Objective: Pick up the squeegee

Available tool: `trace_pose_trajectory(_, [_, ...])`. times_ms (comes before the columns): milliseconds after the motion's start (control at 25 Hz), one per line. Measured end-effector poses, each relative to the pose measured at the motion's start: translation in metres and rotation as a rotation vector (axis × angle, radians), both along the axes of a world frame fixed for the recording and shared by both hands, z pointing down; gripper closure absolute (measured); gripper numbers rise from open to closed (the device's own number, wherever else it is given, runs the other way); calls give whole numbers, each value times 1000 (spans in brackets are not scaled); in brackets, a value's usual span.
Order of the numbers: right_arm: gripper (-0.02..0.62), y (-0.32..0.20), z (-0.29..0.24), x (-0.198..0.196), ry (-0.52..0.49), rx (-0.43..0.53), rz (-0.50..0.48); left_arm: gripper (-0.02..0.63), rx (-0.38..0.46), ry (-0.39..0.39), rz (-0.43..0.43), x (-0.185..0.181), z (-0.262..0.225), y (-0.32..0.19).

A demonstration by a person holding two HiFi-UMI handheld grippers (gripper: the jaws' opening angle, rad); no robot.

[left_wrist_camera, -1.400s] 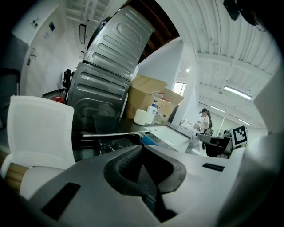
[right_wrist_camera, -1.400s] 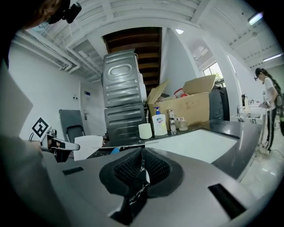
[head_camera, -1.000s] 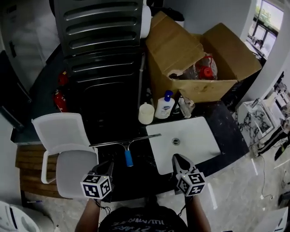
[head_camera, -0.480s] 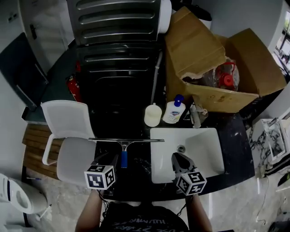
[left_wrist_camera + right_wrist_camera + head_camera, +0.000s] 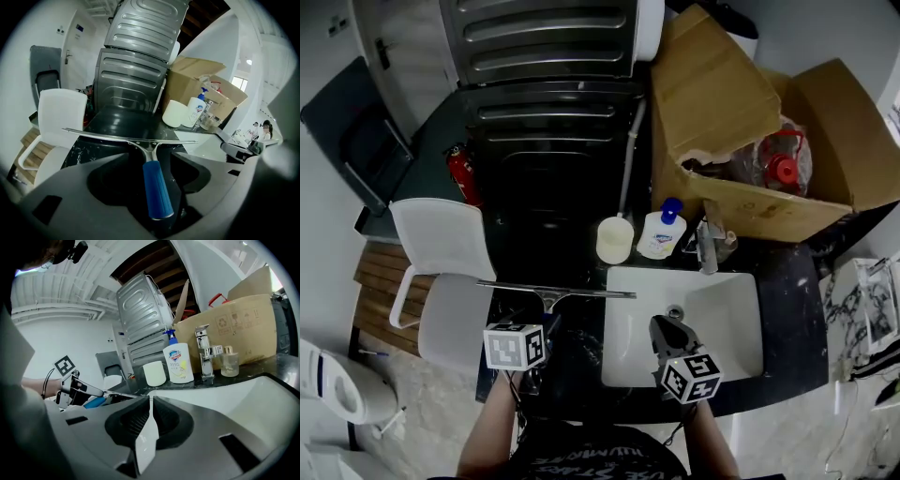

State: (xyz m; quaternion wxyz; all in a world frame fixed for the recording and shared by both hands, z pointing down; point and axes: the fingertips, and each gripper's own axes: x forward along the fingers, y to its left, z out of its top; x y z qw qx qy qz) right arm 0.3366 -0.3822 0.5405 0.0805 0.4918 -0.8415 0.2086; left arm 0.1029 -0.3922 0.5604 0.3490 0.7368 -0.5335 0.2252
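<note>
**Position.** The squeegee (image 5: 156, 187) lies flat on the dark bench (image 5: 787, 281), left of the sink (image 5: 727, 323). Its blade runs left to right and its blue handle points toward the near edge.

**Tongs.** The left tongs (image 5: 151, 159) have just been opening and now stand wide apart. The blue handle lies between the jaws, with neither pad pressing on it. The right tongs (image 5: 150, 401) are closed on nothing, above the near part of the sink.

**Procedure (judgement).**
1. Centre the handle in the gap, with the jaws square to it.
2. Close on the handle's middle, not on the metal neck.
3. Lift level. The long blade may otherwise swing toward the cup (image 5: 615, 239) or the white chair (image 5: 441, 253).

**Markings.** The soap bottle (image 5: 178, 363) bears a blue shield emblem, its print too small to read. The cardboard box (image 5: 234, 319) shows handling symbols. The cube on each pair of tongs carries black-and-white square markers.
</note>
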Motion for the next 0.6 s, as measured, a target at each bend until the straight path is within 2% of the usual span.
trace_pose_trajectory(160, [541,-7,6,10,-7,-11,-3,319,-57,-28,-41,5,13,-13])
trace_pose_trajectory(360, [541,-12,8,15,-21,-14,-2,322,-81,-72,-65,7,23,-24])
trace_pose_trajectory(600, [540,-15,11,16,-30,-20,-5,367,-98,-113,-78,5,30,-26])
